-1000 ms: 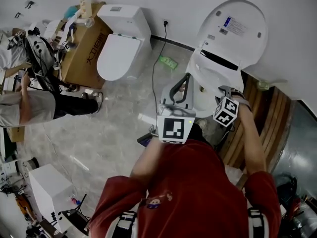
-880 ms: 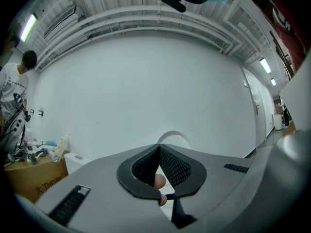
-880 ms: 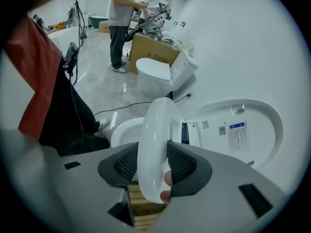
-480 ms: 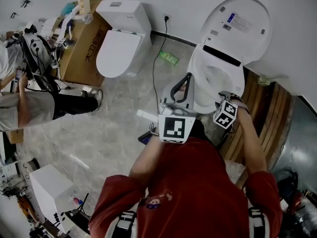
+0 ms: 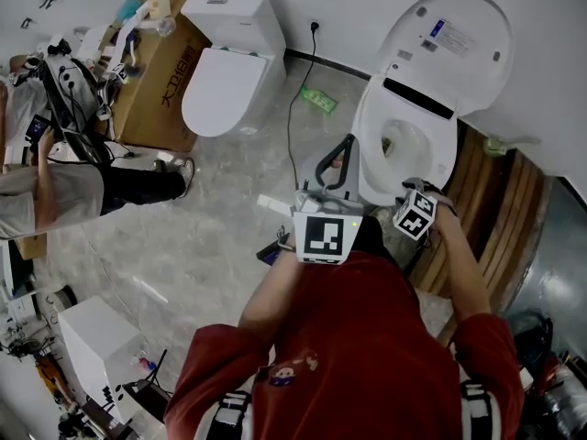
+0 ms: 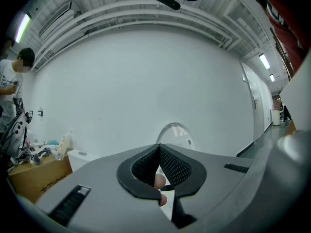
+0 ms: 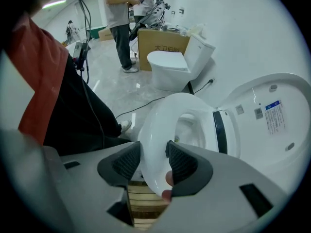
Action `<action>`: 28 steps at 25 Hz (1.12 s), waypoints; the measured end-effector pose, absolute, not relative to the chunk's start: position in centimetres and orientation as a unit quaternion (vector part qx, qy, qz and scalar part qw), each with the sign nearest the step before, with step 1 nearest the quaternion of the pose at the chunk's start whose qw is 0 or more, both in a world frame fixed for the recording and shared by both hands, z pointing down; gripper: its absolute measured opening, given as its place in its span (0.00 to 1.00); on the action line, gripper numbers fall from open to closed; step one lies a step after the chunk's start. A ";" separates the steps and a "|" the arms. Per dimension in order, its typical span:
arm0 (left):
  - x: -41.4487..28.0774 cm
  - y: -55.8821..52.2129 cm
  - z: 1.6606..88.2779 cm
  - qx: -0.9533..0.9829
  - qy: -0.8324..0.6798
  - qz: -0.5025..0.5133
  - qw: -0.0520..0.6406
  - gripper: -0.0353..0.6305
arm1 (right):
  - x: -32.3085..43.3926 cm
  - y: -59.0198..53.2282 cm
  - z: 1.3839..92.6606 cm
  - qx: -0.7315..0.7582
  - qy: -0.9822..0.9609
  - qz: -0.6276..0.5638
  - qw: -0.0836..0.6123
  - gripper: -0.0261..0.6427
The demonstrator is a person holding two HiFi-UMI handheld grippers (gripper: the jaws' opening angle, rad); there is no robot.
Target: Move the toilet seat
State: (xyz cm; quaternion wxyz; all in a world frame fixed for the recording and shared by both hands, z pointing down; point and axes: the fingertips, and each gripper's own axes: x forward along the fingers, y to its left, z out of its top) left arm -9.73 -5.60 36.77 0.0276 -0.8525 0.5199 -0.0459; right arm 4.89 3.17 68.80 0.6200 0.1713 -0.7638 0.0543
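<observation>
White-walled room with a pale stone floor; no desk is involved. The toilet seat lies low over the bowl in the upper right of the head view, and its lid stands upright against the wall. Whether the seat rests fully on the bowl cannot be confirmed. The right hand-held gripper is at the seat's front rim. Its jaws have just been opening with that rim between them, and both pads appear to lie against the rim, so I judge this a slackened grip, not a release. The left hand-held gripper is closed on nothing, held beside the bowl and clear of it.

Step in hand, by judgement: the end of lowering the seat. The next move calls for settling the seat on the bowl without a drop, then spreading the jaws and lifting clear of the rim.

The right gripper view alone shows the pads astride the toilet seat, a detail the marker cube hides in the head view. It also shows wooden slats beneath. The left gripper view shows only its shut jaws, the wall and the top of the lid. Only the head view places the outer items: a second toilet, a cardboard box and a bystander at the left edge.
</observation>
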 end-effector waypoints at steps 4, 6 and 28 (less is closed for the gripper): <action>-10.4 -5.9 37.2 -0.849 0.525 -0.050 0.017 0.07 | 4.3 3.6 70.0 0.167 -0.760 0.047 0.627 0.31; -10.2 -6.0 37.7 -0.850 0.523 -0.059 0.014 0.07 | 4.3 3.8 70.3 0.161 -0.759 0.049 0.629 0.31; -9.0 -7.5 43.5 -0.851 0.510 -0.122 -0.025 0.07 | 3.5 5.5 76.2 0.142 -0.761 0.081 0.628 0.36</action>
